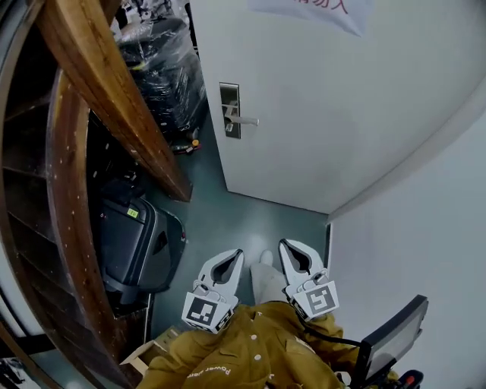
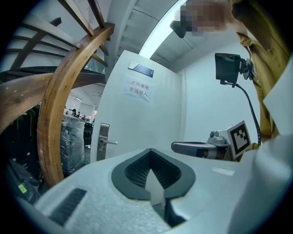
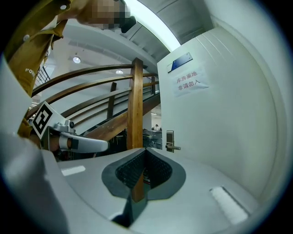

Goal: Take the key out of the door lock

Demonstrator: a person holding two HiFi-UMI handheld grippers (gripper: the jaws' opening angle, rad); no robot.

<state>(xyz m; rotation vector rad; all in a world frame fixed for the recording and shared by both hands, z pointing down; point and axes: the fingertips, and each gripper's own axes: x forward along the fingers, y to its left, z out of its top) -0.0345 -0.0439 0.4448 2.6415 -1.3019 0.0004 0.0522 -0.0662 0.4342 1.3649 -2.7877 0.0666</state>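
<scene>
A white door [image 1: 319,99] stands ahead with a metal lock plate [image 1: 230,110] and a lever handle [image 1: 244,120]. The lock plate is also small and far off in the left gripper view [image 2: 104,141] and in the right gripper view [image 3: 170,141]. The key is too small to make out in any view. My left gripper [image 1: 238,252] and right gripper [image 1: 282,243] are held side by side close to my body, well short of the door. Both point toward it. Each has its tips together with nothing between them, as the left gripper [image 2: 150,150] and right gripper [image 3: 145,149] views show.
A wooden stair stringer [image 1: 114,99] slants across the left. Behind it are plastic-wrapped dark goods [image 1: 163,68], and a dark suitcase [image 1: 129,243] sits on the grey floor [image 1: 250,216]. A white wall [image 1: 410,251] closes in the right. A paper sign [image 1: 311,9] hangs on the door.
</scene>
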